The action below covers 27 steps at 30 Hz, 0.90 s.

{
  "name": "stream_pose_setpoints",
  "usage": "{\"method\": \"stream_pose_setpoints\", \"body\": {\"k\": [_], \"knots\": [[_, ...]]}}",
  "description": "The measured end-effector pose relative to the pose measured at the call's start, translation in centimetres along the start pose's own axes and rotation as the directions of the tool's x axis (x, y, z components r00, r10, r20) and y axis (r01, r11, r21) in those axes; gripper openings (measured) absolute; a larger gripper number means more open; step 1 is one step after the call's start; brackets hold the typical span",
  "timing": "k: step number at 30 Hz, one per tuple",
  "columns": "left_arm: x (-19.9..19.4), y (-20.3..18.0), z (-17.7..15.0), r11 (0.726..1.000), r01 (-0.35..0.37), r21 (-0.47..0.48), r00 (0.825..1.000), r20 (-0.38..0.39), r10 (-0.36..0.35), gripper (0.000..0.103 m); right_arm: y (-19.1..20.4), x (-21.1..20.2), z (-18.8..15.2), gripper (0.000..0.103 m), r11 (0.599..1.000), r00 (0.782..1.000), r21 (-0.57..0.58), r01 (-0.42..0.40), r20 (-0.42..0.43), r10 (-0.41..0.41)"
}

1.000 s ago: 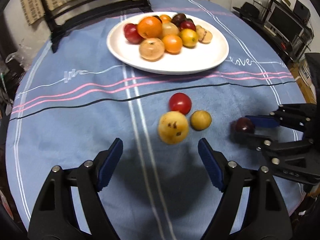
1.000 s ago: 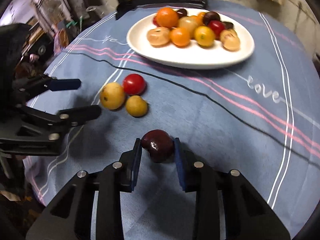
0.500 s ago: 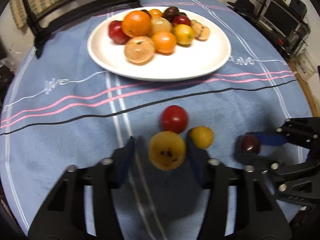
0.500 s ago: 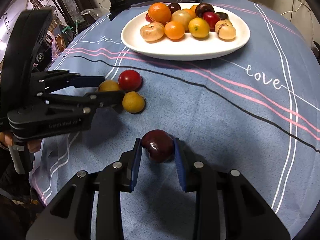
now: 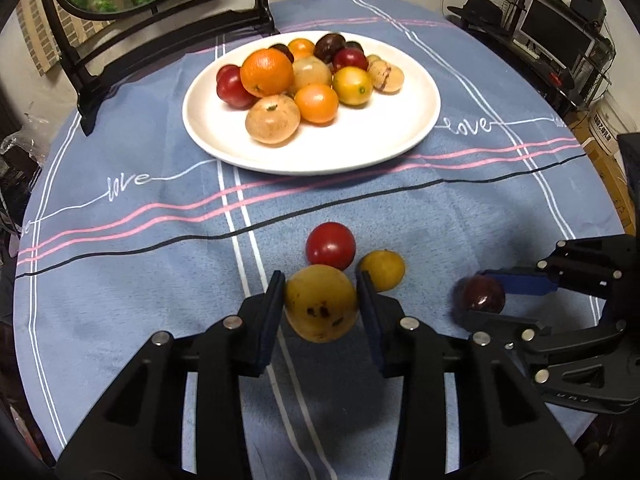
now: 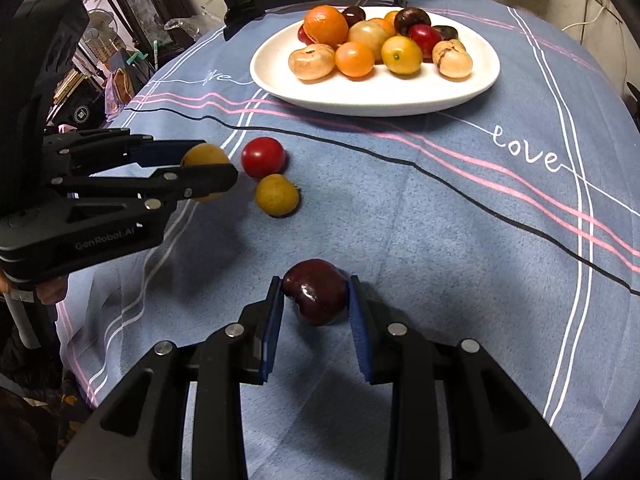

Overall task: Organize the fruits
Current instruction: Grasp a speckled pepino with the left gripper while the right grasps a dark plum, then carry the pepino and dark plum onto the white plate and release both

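Since earlier frame, left hand-held gripper [image 5: 321,305] closed around yellow fruit [image 5: 321,303], now pinching it just above counter [image 5: 120,280]. Right hand-held gripper [image 6: 316,307] pinches dark plum [image 6: 315,291], near plate [image 6: 376,88].

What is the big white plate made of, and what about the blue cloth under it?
The plate looks like glazed ceramic: smooth, glossy white, with soft light reflecting off its rim, though it could be hard plastic. The tablecloth looks like soft woven or fleecy fabric: matte blue, slightly fuzzy, with stitched-looking pink, white and black stripes and the word "love".
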<state>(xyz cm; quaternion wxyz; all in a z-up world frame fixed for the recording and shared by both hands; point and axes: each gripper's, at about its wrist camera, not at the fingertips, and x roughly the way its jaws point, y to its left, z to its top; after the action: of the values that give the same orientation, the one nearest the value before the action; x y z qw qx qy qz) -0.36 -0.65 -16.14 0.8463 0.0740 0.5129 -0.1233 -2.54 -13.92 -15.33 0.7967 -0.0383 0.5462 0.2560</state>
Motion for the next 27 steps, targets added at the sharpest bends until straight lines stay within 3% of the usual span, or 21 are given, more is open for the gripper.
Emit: {"method": "stream_pose_setpoints", "body": {"k": [19, 27], "knots": [[-5.0, -1.1, -0.1, 1.000, -0.018, 0.024, 0.997, 0.079, 0.016, 0.038, 2.0, -3.0, -1.0, 0.032, 0.999, 0.997, 0.006, -0.049, 0.060, 0.048], [-7.4, 0.2, 2.5, 1.000, -0.010, 0.001, 0.990, 0.143, 0.010, 0.037, 1.7, -6.6, 2.1, 0.032, 0.999, 0.986, -0.019, -0.049, 0.158, 0.052]]}}
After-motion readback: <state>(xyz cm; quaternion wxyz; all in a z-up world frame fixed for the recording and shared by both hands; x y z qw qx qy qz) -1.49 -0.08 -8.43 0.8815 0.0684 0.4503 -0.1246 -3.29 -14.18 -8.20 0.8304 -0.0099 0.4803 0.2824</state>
